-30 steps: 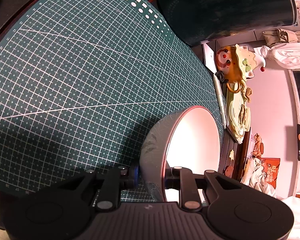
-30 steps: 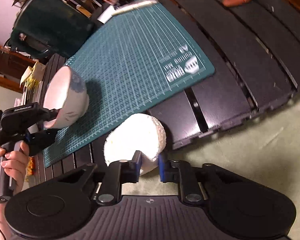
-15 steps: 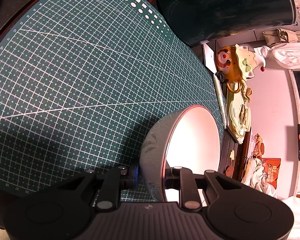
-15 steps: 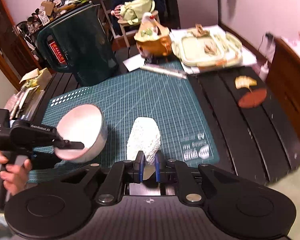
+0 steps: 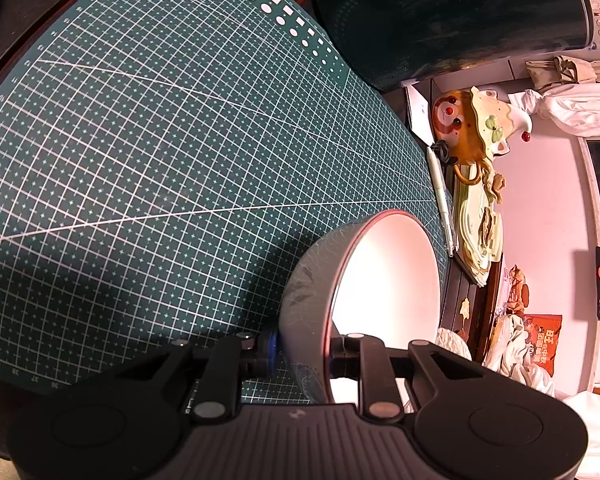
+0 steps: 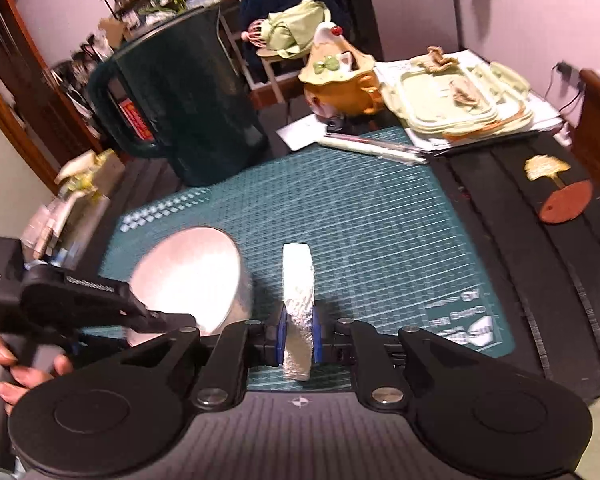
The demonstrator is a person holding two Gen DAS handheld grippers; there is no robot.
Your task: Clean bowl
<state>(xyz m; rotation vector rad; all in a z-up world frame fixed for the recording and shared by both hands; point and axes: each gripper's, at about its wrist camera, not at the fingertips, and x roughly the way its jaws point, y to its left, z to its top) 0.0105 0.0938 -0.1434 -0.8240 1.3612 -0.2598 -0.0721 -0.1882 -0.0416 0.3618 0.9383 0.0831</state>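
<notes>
Above the green cutting mat [image 6: 380, 232], tipped on its side, the bowl [image 6: 188, 272] hangs with its rim clamped in the jaws of the left gripper [image 5: 300, 354] — white inside facing right. Just right of it, the right gripper [image 6: 299, 338] has its jaws pinched on a white sponge [image 6: 298, 284], edge-on. Farther back on the dark bench [image 6: 540, 264] stands a dark green jug [image 6: 184, 108].

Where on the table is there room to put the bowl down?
The green cutting mat is mostly bare: between the sponge and the mat's printed corner, and up toward the pen. The dark slats right of the mat are free too. It is crowded at the back: dark jug, teapot, stacked lids.
</notes>
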